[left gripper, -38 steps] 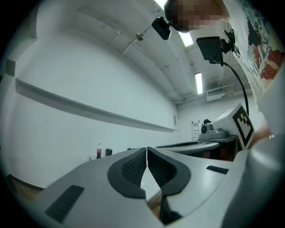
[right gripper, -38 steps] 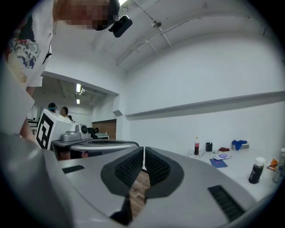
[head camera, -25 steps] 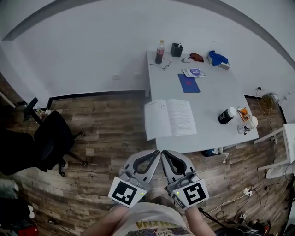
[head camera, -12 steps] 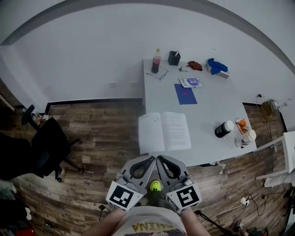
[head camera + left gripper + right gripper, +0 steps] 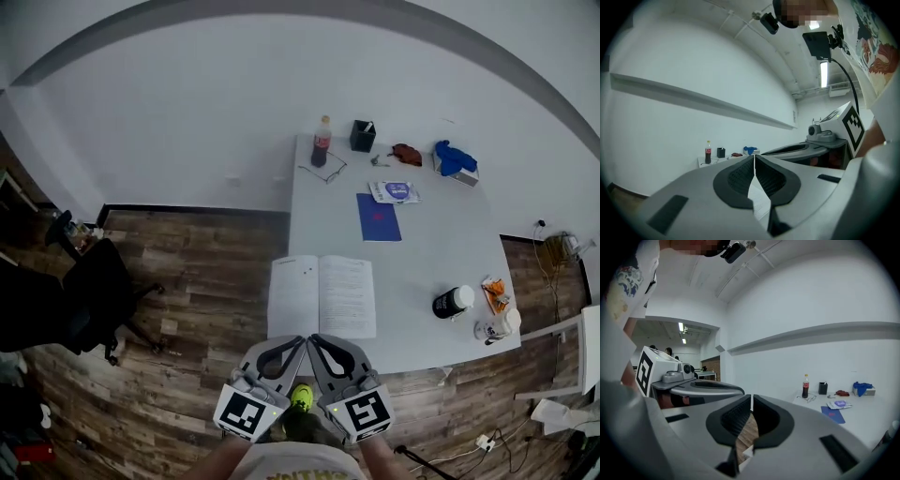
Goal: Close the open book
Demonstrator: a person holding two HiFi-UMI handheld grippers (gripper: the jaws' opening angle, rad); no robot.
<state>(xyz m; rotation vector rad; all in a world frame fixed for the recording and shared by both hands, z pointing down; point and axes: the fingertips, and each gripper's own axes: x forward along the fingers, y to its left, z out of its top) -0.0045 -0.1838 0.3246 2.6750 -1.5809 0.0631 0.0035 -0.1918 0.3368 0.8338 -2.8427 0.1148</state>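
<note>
The head view looks steeply down from high up, set back from the near edge of the table (image 5: 431, 253), where the open book (image 5: 322, 296) lies. Each gripper view sits low behind its own jaws. Both face roughly level across the table toward the far-edge bottle (image 5: 322, 142), which all three views share.

The left tool (image 5: 296, 342) and right tool (image 5: 316, 341) are held side by side, jaws together, both empty, pointing far.
</note>
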